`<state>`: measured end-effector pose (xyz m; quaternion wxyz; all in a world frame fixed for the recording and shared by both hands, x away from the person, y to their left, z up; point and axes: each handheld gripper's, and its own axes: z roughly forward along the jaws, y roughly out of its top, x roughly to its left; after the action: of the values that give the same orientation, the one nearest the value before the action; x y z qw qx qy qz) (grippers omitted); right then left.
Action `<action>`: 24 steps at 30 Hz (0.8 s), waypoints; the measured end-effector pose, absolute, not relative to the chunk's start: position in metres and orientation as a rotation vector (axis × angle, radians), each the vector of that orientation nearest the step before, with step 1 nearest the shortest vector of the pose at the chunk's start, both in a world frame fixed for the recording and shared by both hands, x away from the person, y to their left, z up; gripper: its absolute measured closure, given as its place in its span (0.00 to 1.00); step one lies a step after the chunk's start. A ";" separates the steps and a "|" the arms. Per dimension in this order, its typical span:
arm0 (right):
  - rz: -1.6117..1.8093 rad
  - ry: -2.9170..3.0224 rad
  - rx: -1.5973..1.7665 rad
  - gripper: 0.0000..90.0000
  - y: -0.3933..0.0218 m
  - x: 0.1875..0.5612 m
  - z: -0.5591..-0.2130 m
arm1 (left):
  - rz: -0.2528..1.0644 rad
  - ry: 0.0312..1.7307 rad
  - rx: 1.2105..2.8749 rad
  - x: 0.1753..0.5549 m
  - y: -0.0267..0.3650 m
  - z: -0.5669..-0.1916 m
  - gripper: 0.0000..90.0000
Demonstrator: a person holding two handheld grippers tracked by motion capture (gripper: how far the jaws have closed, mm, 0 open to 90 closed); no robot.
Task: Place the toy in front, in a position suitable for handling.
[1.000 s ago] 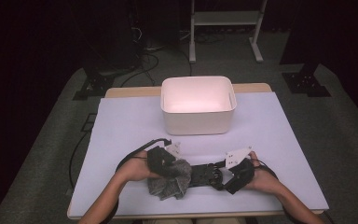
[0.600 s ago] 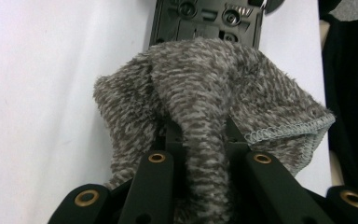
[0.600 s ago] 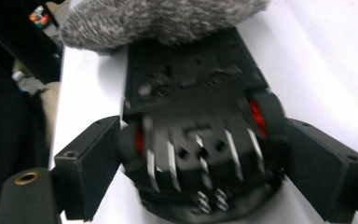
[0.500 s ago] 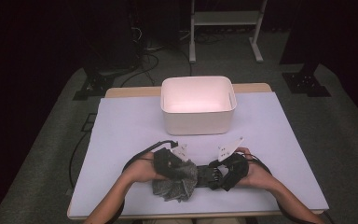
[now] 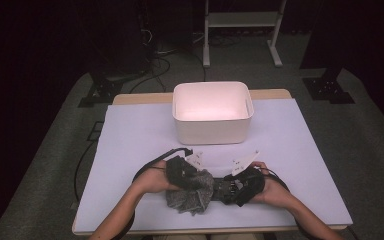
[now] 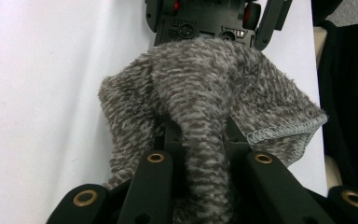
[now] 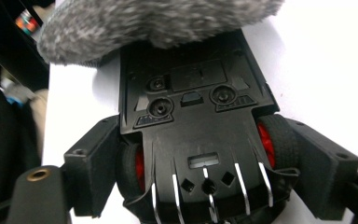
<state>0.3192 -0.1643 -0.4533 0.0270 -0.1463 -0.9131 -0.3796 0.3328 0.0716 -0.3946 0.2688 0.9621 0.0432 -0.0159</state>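
Toy car [image 7: 200,135], clamped underside-up in the right hand-held gripper [image 5: 241,187], meets the grey cloth [image 6: 205,98] pinched by the left hand-held gripper [image 5: 182,172], near the white bin [image 5: 212,132] on the bench [image 5: 130,140].

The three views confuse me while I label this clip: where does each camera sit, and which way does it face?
High view: above the person's side, looking forward and down on the table, bin, both forearms.
Left gripper view: rides the left gripper, looking along its jaws, shut on the grey cloth.
Right gripper view: rides the right gripper, looking along its jaws, which clasp an upturned toy car.
Shared: cloth and car show in all three.
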 end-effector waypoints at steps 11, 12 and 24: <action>-1.240 -3.041 -0.287 0.25 -0.185 0.339 -0.443 | -0.015 0.138 2.559 0.352 0.060 -0.383 0.87; -1.228 -3.013 -0.323 0.24 -0.186 0.341 -0.444 | -0.020 0.138 2.570 0.353 0.056 -0.386 0.87; -1.184 -2.791 -0.546 0.18 -0.195 0.352 -0.444 | -0.058 0.125 2.610 0.351 0.050 -0.400 0.87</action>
<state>0.3519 -0.1951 -0.4439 0.0304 -0.1771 -0.9055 -0.3843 0.3508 0.0495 -0.4001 0.2608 0.9641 0.0462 -0.0214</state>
